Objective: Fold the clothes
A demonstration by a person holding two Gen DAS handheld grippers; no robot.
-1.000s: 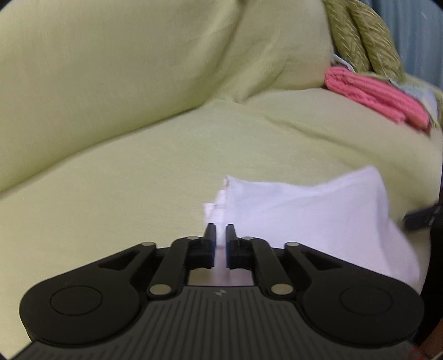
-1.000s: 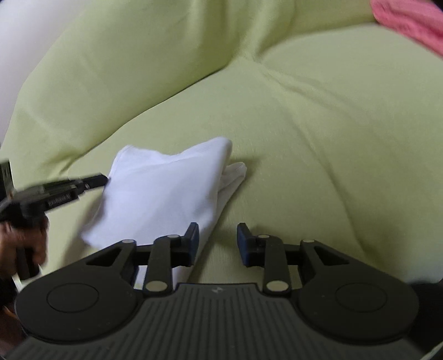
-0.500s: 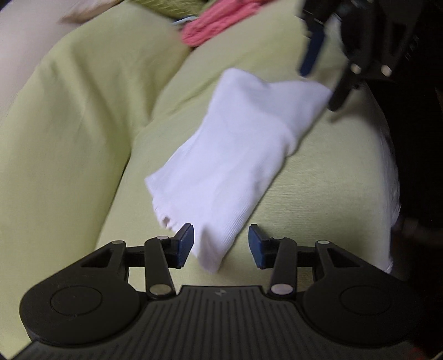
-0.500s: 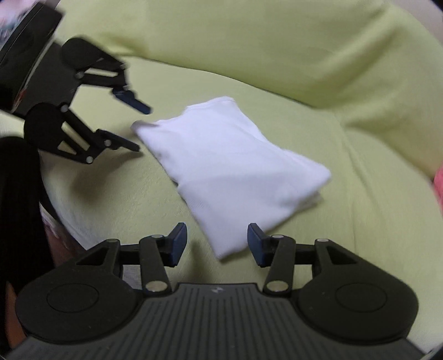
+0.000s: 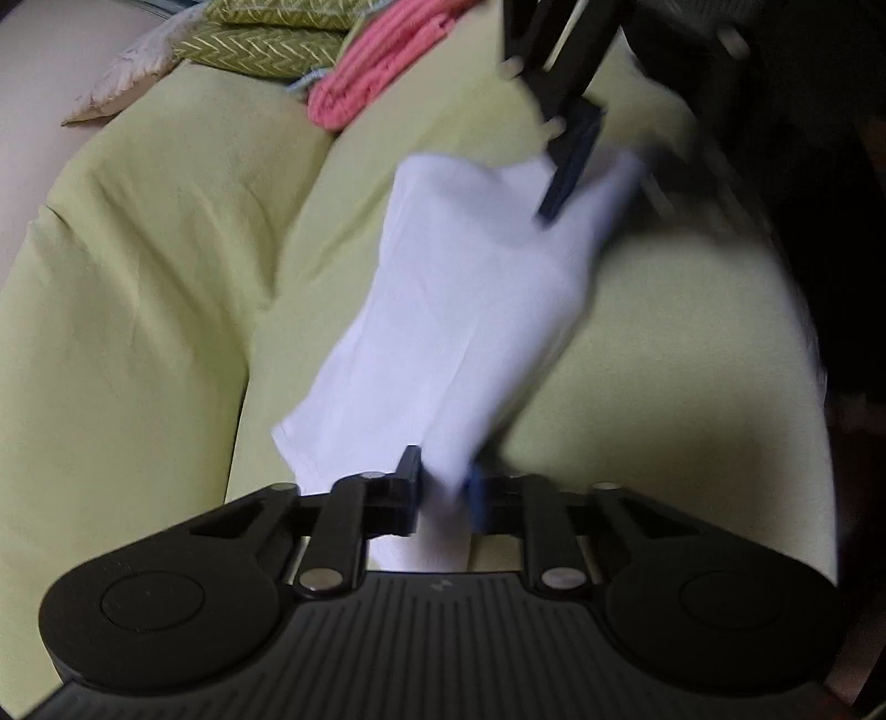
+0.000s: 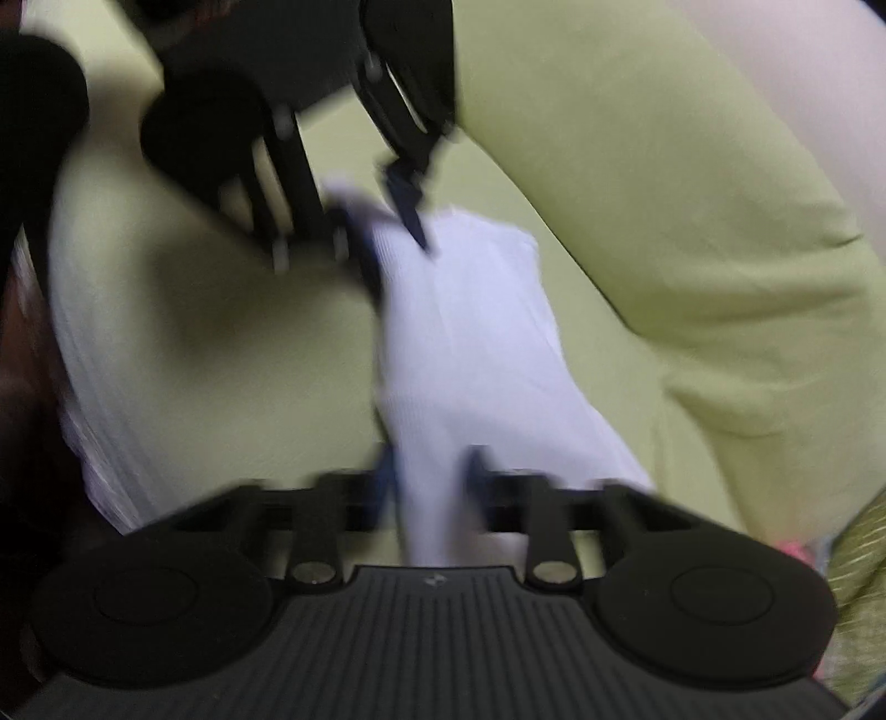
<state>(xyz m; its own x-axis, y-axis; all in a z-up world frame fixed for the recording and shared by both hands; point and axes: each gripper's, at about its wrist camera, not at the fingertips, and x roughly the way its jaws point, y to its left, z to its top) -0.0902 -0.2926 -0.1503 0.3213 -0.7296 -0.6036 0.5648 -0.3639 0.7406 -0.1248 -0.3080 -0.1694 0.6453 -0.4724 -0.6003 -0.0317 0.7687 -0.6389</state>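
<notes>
A folded white cloth (image 5: 470,310) lies lengthwise on the yellow-green sofa seat (image 5: 692,343). My left gripper (image 5: 443,487) has its fingers drawn in on the cloth's near end, with white fabric filling the gap. At the far end the right gripper (image 5: 598,188) straddles a corner, blurred by motion. In the right wrist view the same cloth (image 6: 476,343) runs between my right gripper (image 6: 432,476), whose fingers press against both its sides. The left gripper (image 6: 393,243) shows at the opposite end, pinching the fabric.
A folded pink garment (image 5: 376,77) and a green patterned cushion (image 5: 266,44) sit at the far end of the sofa. The sofa back (image 6: 664,194) rises alongside the cloth. The seat's front edge (image 5: 814,387) drops to dark floor.
Both grippers have moved in onto opposite ends of the white cloth, and their fingers have narrowed from wide open to closing on the fabric. The cloth has bunched slightly.
</notes>
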